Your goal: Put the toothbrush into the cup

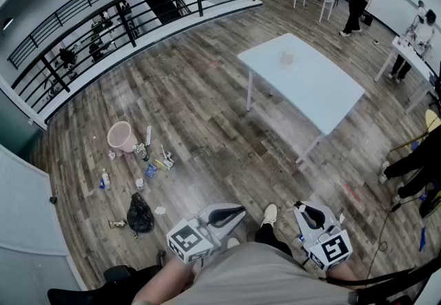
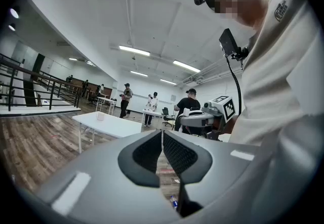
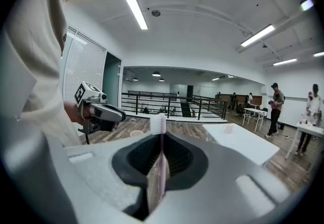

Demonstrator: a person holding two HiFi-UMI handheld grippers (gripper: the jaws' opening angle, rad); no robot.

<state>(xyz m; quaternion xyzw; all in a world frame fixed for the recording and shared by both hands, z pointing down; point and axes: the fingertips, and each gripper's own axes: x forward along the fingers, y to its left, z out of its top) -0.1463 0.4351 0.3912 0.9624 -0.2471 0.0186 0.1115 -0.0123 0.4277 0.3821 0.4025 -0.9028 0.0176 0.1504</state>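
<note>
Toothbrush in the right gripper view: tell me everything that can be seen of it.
The toothbrush is slim, with a pale pink, slightly see-through handle that looks like plastic and a white bristle head. It runs along the jaws of the right gripper, which are shut on its handle, and its head pokes out past their tips. Only the jaw pads touch it; its tail end is hidden.

Cup (image 1: 286,58) seemingly on table (image 1: 324,100), bucket (image 1: 121,137) on floor (image 1: 207,124) well left, railing (image 1: 138,1) behind
</note>
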